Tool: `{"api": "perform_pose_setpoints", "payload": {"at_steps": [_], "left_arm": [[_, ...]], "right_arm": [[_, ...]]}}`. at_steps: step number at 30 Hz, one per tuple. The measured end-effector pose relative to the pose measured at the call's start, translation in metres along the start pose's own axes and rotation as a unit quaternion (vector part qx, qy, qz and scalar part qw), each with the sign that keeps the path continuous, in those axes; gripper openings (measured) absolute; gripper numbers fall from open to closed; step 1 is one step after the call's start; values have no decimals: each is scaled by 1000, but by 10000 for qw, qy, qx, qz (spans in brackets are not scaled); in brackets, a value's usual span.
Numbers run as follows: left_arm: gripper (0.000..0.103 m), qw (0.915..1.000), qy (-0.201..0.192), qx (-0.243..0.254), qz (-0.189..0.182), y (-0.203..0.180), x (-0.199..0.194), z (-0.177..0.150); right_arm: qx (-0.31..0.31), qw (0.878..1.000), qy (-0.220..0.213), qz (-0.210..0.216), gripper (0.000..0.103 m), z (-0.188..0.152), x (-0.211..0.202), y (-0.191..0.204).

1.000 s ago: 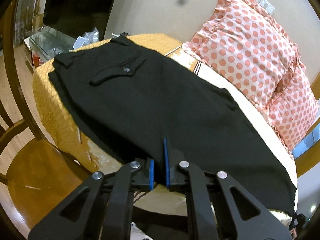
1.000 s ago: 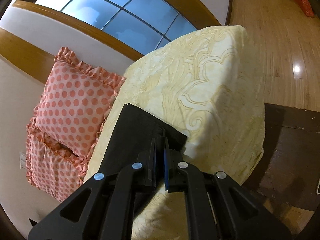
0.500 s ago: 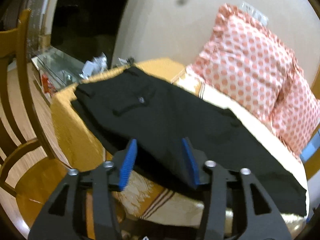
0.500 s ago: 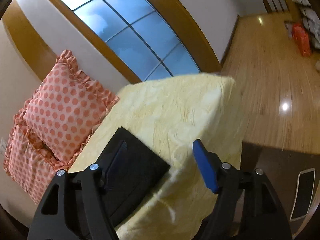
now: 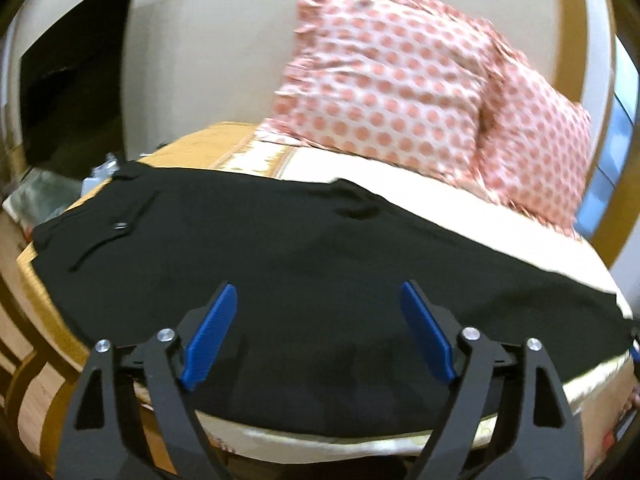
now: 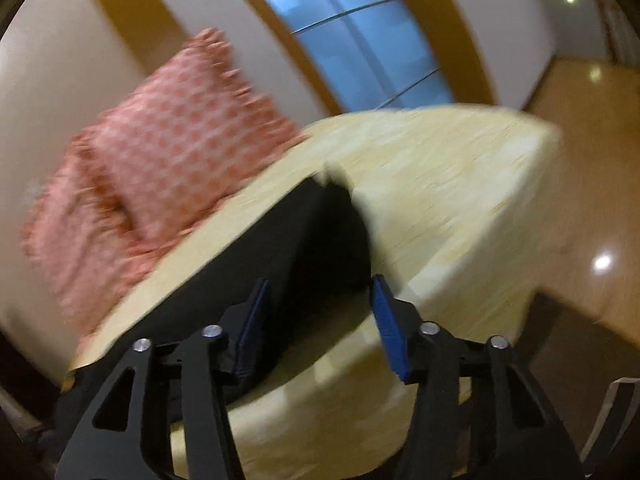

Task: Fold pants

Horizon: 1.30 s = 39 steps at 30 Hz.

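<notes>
Black pants lay flat across the near side of the yellow bed; two dotted pink pillows leaned at the far wall; the left gripper and right gripper had jaws wide apart, holding nothing.

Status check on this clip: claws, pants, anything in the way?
Left claw open, right claw open, both empty. Black pants lying long on the bed, unfolded. Pillows behind, clear of the pants.
</notes>
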<state>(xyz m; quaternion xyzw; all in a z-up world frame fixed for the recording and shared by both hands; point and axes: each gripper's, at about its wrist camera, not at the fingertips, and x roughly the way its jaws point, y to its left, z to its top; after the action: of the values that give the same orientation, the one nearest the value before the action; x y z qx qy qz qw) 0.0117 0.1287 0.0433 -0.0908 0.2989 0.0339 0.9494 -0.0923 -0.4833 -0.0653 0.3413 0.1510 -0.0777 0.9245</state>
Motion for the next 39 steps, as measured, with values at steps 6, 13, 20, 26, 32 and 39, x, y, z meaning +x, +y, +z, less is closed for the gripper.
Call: {"api": "perform_pose_setpoints", "payload": {"at_steps": [6, 13, 20, 26, 32, 39], "left_arm": [[87, 9992, 307, -4, -246, -3, 18, -11], [92, 9984, 384, -98, -414, 4, 25, -23], [97, 9986, 251, 4, -475, 2, 25, -28], [97, 9972, 196, -255, -673, 9, 20, -26], [97, 9957, -80, -516, -760, 35, -12, -26], [98, 9901, -599, -1248, -221, 98, -39, -17]], "right_arm": [[607, 9972, -381, -196, 39, 8, 1, -13], [544, 9971, -480, -238, 6, 28, 8, 11], [-827, 9874, -101, 1346, 6, 27, 21, 175], [-2428, 9074, 1713, 2973, 6, -89, 69, 345], [-3207, 8574, 3200, 2444, 5, -207, 120, 370], [-3686, 8659, 2282, 2495, 5, -201, 96, 400]]}}
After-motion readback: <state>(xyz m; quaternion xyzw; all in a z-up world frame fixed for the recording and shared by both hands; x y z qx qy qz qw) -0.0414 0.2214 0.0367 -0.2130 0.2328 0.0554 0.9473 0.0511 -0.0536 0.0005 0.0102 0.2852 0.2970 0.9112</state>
